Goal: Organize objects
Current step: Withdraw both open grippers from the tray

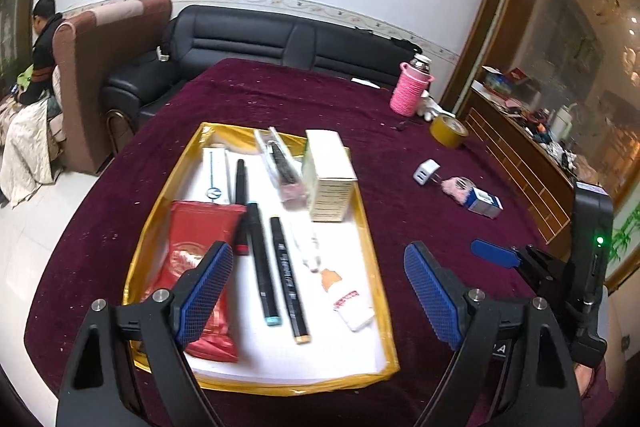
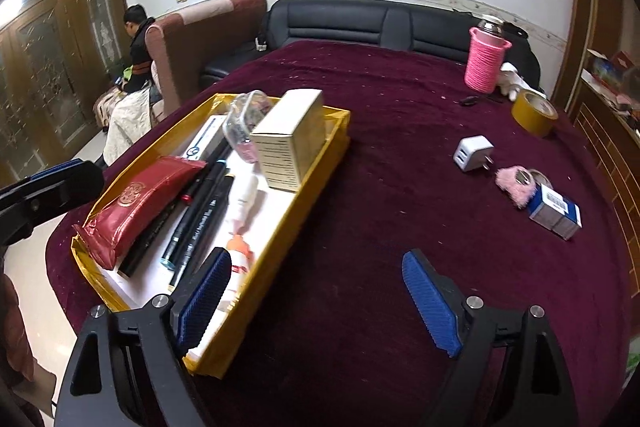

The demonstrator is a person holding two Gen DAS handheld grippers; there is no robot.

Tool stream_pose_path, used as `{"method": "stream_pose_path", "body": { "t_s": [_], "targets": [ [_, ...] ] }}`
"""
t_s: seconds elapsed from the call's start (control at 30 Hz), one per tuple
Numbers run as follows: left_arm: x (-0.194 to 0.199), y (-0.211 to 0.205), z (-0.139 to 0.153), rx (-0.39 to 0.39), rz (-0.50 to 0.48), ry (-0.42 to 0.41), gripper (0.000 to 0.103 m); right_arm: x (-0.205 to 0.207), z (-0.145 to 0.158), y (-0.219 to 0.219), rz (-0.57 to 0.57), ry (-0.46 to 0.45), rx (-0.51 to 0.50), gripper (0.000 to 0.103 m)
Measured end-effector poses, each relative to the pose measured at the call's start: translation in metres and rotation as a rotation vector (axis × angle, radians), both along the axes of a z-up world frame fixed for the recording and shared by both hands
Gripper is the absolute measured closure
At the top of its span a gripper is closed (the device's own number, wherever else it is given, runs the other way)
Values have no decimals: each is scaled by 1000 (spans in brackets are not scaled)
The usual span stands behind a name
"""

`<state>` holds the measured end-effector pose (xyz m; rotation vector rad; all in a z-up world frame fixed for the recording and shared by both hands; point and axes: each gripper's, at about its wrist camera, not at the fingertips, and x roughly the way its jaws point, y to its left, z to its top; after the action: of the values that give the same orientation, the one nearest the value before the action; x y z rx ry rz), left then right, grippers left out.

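Both hand-held grippers empty above the table, tray nearly filled

The left hand-held gripper (image 1: 318, 293) and right hand-held gripper (image 2: 316, 301) hang with jaws apart, nothing between them. The tray (image 1: 370, 227) already holds pens and packets; the charger (image 2: 473, 152), keyring (image 2: 516, 185) and blue box (image 2: 554, 213) lie loose to its right. The charger looks light, stiff and smooth: best pinched across its flat sides.
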<state>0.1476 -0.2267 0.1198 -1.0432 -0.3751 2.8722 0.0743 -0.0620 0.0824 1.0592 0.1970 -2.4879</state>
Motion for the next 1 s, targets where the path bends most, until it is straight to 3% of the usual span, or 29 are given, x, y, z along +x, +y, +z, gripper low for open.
{"method": "stream_pose_path", "body": {
  "t_s": [0.6,1.0],
  "targets": [
    [18,61,20,-39,-109,19,16,19,3,63,-127,8,-13,11],
    [36,76,21,-42,-171,46,15,27,8,80,-214,38,24,11]
  ]
}}
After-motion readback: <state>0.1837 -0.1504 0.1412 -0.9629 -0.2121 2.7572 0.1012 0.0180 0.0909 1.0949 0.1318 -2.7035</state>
